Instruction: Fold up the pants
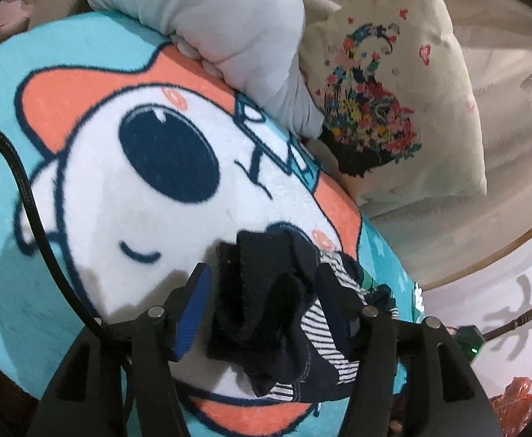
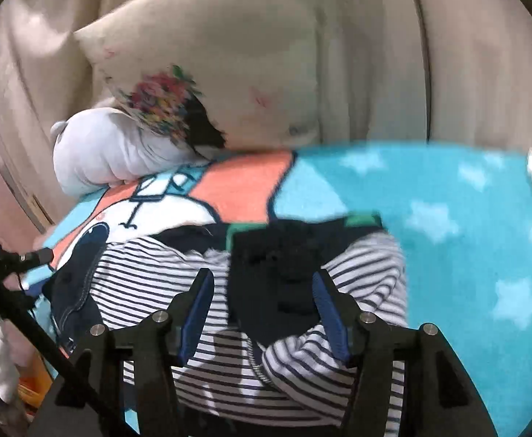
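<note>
The pants are small, white with navy stripes and dark navy cuffs and lining. In the left wrist view a bunched dark end of the pants (image 1: 266, 306) sits between the fingers of my left gripper (image 1: 262, 276), which is open around it; the right finger touches the cloth, the left blue pad (image 1: 193, 313) stands apart. In the right wrist view the pants (image 2: 149, 284) lie spread on the turquoise cartoon blanket (image 2: 466, 236). My right gripper (image 2: 262, 284) is open just above their dark middle part (image 2: 277, 273).
A grey plush cushion (image 1: 222, 32) and a beige flower-print pillow (image 1: 393, 83) lie at the blanket's far side against the beige sofa back (image 2: 375, 54). A black cable (image 1: 29, 189) crosses the left. Orange plastic (image 1: 517, 397) lies on the floor at right.
</note>
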A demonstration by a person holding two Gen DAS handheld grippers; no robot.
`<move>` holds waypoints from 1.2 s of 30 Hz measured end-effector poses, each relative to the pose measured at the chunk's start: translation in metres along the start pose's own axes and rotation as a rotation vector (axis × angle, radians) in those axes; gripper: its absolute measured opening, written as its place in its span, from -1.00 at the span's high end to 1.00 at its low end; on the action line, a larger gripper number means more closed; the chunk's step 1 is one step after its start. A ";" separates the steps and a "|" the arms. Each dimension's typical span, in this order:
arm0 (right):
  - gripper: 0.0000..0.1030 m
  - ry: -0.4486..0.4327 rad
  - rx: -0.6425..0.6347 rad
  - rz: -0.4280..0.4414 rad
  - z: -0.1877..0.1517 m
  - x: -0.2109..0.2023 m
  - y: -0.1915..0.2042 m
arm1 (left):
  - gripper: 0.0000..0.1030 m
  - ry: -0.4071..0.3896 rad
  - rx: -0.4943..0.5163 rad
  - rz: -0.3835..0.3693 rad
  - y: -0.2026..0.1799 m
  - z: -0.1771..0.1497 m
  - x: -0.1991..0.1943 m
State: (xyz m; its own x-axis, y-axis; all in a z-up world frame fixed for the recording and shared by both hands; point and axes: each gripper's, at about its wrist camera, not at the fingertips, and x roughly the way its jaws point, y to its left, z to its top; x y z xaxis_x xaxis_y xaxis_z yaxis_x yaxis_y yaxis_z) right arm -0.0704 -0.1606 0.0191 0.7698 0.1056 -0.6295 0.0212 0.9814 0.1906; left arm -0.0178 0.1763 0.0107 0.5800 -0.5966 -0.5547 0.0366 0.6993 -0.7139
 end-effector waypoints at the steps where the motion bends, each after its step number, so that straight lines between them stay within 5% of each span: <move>1: -0.21 0.045 -0.004 0.029 -0.002 0.010 0.000 | -0.12 0.006 0.002 -0.001 -0.001 -0.002 0.001; 6: -0.39 0.035 -0.075 0.158 -0.004 -0.007 0.028 | -0.21 -0.008 -0.026 -0.004 0.004 -0.002 0.002; 11: -0.39 0.010 -0.210 0.159 -0.017 -0.017 0.075 | -0.22 0.000 -0.047 -0.022 0.012 0.000 0.003; 15: -0.39 -0.009 -0.314 0.053 -0.027 -0.015 0.100 | -0.29 0.006 -0.053 -0.041 0.016 0.001 0.004; 23: -0.39 0.090 -0.406 0.227 -0.043 0.007 0.149 | -0.47 0.094 -0.047 -0.090 0.007 0.011 0.032; 27: -0.39 0.112 -0.506 0.225 -0.056 0.025 0.182 | -0.47 0.128 -0.034 -0.103 0.006 0.009 0.043; 28: -0.39 0.110 -0.525 0.211 -0.061 0.030 0.188 | -0.44 0.132 -0.017 -0.108 0.004 0.007 0.043; 30: -0.39 0.097 -0.543 0.165 -0.070 0.037 0.193 | 0.07 0.157 0.009 -0.123 0.001 0.003 0.044; 32: 0.23 0.065 -0.534 0.154 -0.074 0.035 0.193 | 0.21 0.182 0.022 -0.133 -0.003 0.000 0.047; 36: 0.49 0.065 -0.408 0.242 -0.059 0.023 0.175 | 0.21 0.161 0.064 -0.125 -0.025 -0.001 0.040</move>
State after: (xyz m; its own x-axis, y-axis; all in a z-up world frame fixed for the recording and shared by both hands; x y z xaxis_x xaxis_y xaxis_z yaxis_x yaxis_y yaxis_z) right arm -0.0865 0.0226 -0.0061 0.6800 0.3358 -0.6518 -0.4161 0.9087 0.0340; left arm 0.0034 0.1345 0.0055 0.4307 -0.7316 -0.5285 0.1544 0.6367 -0.7555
